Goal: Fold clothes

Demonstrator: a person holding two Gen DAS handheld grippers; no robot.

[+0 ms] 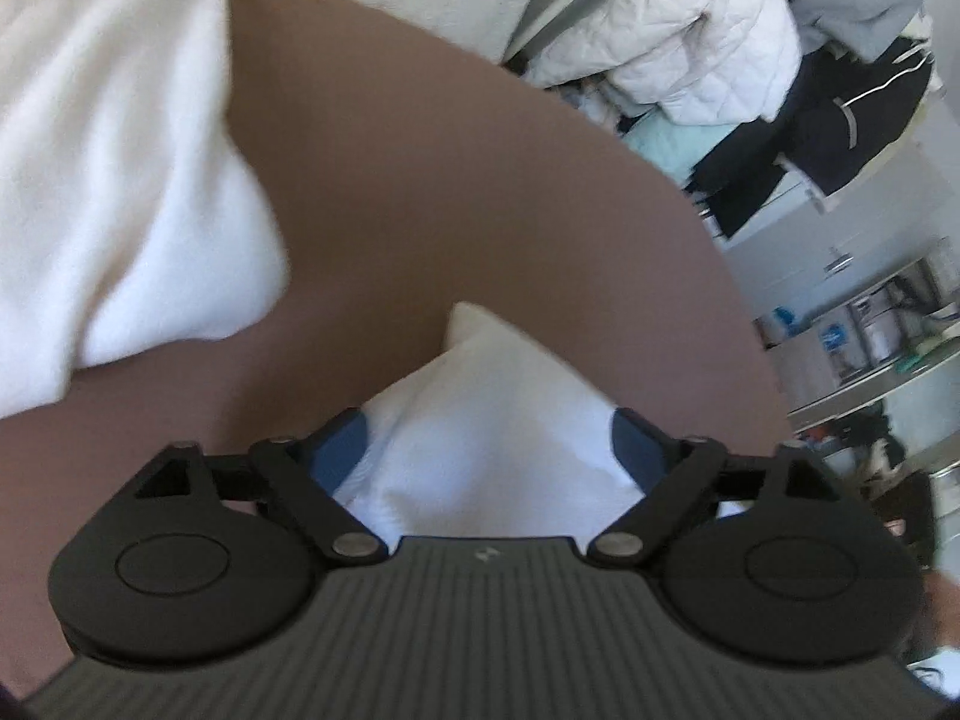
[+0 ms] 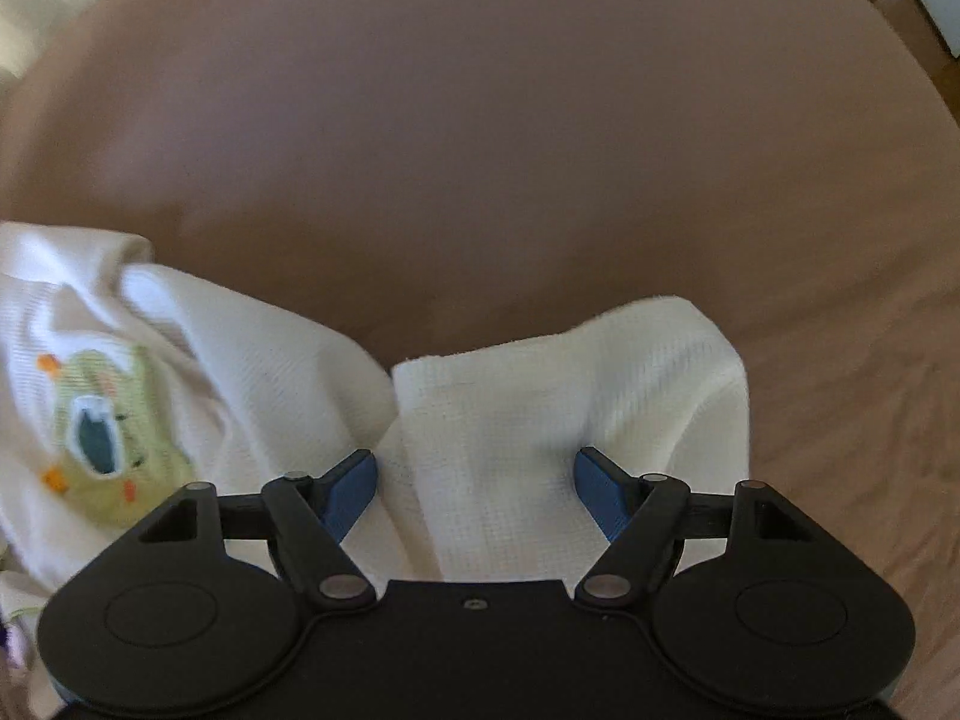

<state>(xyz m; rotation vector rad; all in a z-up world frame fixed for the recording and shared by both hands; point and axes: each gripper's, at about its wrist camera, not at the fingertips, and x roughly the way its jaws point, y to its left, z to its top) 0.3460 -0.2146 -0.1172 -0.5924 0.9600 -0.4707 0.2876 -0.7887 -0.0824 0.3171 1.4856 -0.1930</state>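
A: In the left wrist view, what do we have, from the left side?

B: At the upper left of the frame, a big white garment (image 1: 114,168) lies on the brown surface (image 1: 456,180). At lower centre, a white corner (image 1: 492,420) of cloth sits between the fingers of the left gripper (image 1: 489,450). The jaws stand wide apart and the blue pads (image 1: 339,453) do not press the cloth, so I judge it is not gripped.

A: And at the right of that frame?

B: A pile of jackets (image 1: 720,54), white and dark ones, far at the upper right. It is well apart and blocks nothing.

A: Now the right wrist view?

B: At the lower left, the garment shows a green print (image 2: 111,426). At lower centre, a folded flap (image 2: 558,396) goes up between the fingers of the right gripper (image 2: 477,489). The jaws are half spread. Cloth is between them, but I see a gap at each pad, so no pinch.

A: Why is it placed like this?

B: I think each tool takes one end of the cloth, so a fold can be laid flat. The brown surface ahead is bare; only a wood floor (image 2: 870,420) is at the right.
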